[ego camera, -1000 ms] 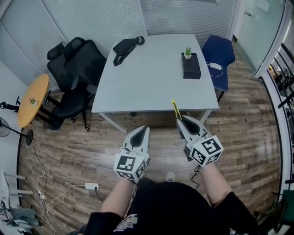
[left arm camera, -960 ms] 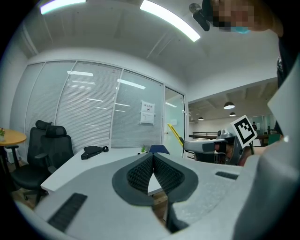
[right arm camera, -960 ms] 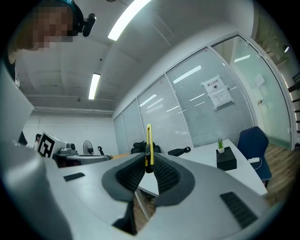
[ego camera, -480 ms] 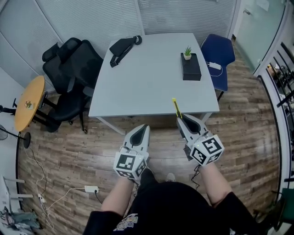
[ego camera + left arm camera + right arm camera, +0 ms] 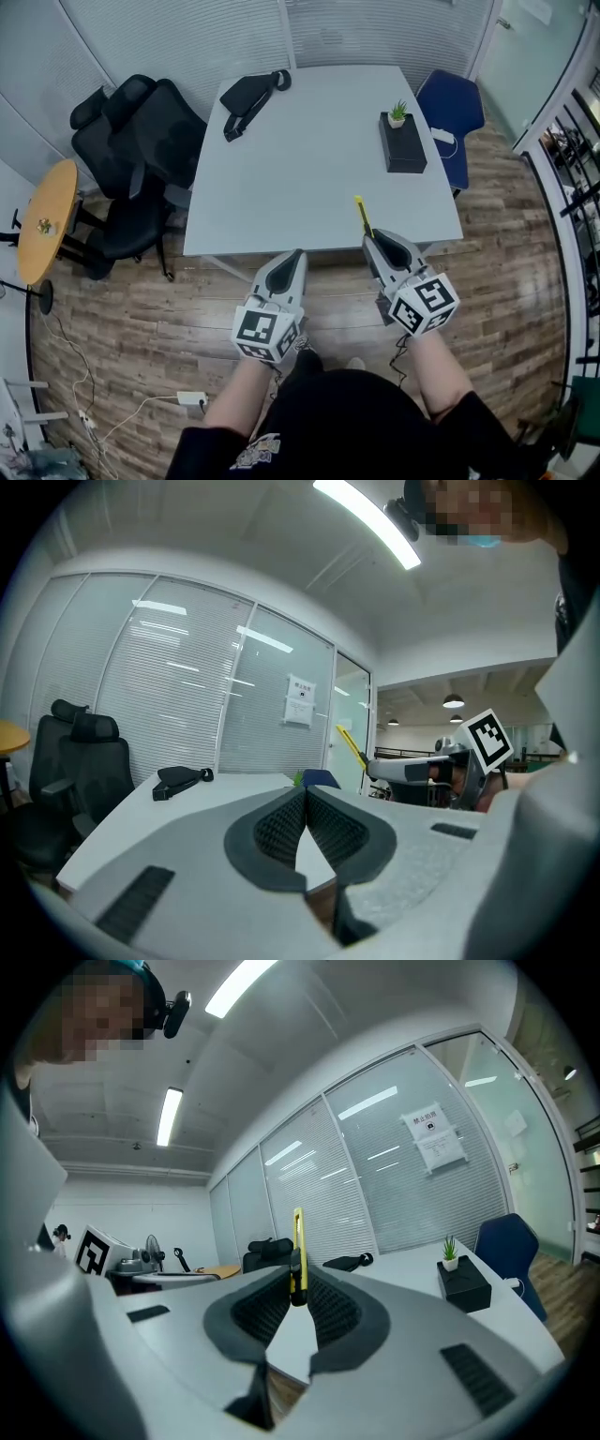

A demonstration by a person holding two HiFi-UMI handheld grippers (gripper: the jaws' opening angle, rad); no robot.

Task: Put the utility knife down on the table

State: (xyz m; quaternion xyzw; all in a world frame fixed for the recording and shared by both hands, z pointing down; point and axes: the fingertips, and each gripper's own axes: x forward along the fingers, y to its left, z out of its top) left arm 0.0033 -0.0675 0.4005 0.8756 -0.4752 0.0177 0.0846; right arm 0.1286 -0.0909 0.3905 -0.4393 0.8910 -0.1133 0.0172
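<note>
The slim yellow utility knife is clamped between the jaws of the right gripper, off the table. It sticks out past the jaw tips, and in the head view it lies over the near right part of the pale grey rectangular table. In the right gripper view the knife stands on edge, pinched near its lower end. The left gripper is beside it over the floor, jaws pressed together with nothing between them.

On the tabletop, a black pouch with a strap lies at the far left corner. A black box carrying a small green potted plant sits near the right edge. Black office chairs stand to the left of the table, a blue chair at the far right corner, and a round wooden side table further left. The floor is wood plank, and the walls are glass with blinds.

Compared with a second ago, the table's near edge sits closer to both grippers, and the grip on the knife is unchanged.
</note>
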